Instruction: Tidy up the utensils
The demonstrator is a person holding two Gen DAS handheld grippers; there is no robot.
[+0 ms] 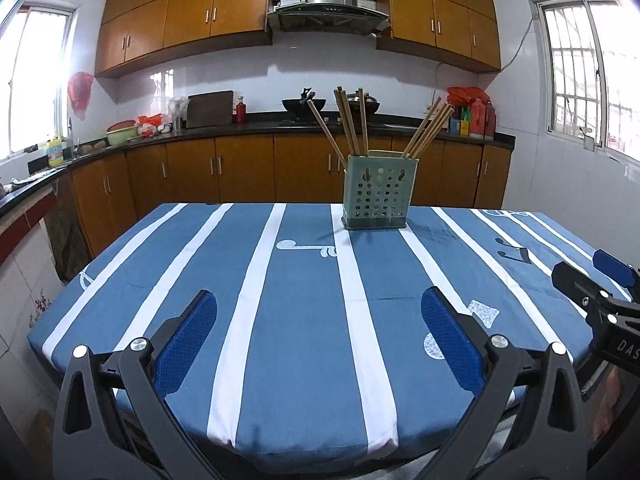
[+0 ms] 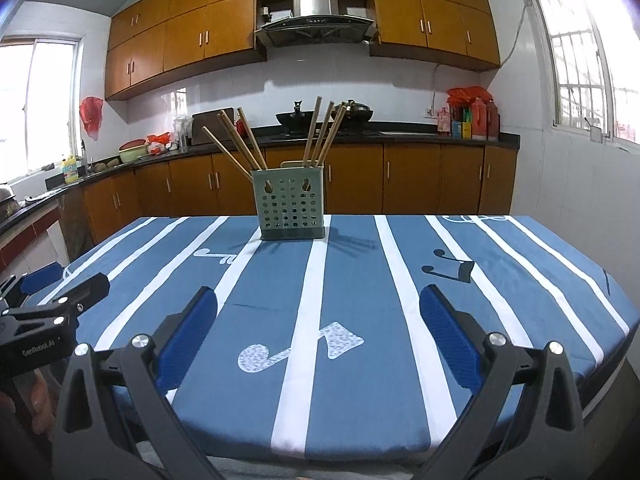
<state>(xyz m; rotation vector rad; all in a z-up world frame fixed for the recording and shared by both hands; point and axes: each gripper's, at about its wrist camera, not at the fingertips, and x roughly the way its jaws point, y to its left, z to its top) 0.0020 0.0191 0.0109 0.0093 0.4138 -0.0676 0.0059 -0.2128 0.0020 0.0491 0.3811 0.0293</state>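
"GenRobot.AI" lettering on left gripper (image 2: 48, 292) body, pale green perforated holder (image 1: 379, 192) of wooden chopsticks (image 1: 352, 124) upright at far middle of blue striped tablecloth (image 1: 296, 320), left gripper and right gripper (image 2: 319, 320) both spread wide, empty

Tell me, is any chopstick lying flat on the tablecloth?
No: all the chopsticks stand leaning in the green holder, and the tablecloth shows only its stripes and note patterns.

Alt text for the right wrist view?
A green perforated utensil holder with wooden chopsticks stands on a blue striped tablecloth. The open right tool hovers empty; the left tool shows at left.
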